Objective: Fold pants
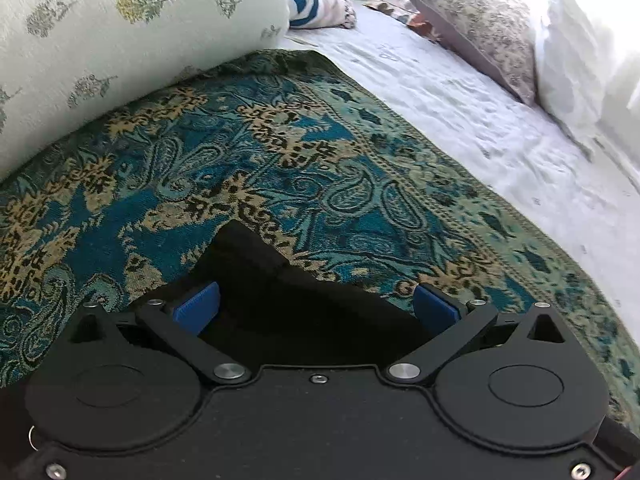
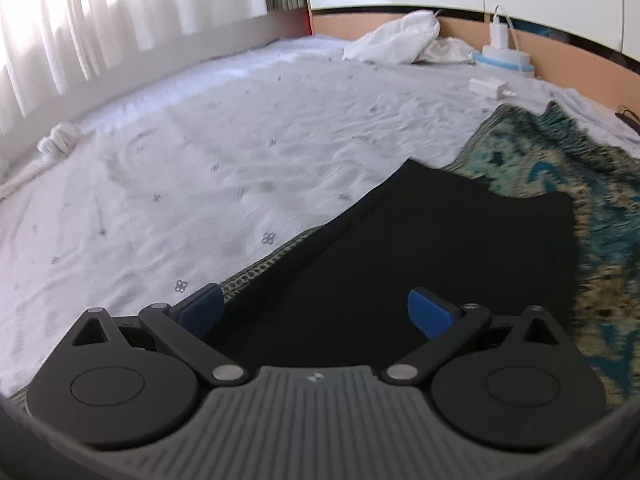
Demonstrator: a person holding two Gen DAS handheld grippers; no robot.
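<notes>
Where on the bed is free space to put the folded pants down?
Widest bare stretch: white sheet between the curtain side and the black pants. A narrower strip runs between patterned shawl and pillows. Crowded: the far edge, with white cloth and chargers.

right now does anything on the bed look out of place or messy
Mostly tidy. The black pants lie flat on the patterned cloth. Only oddities: a loose charger and crumpled white cloth on the sheet.
</notes>
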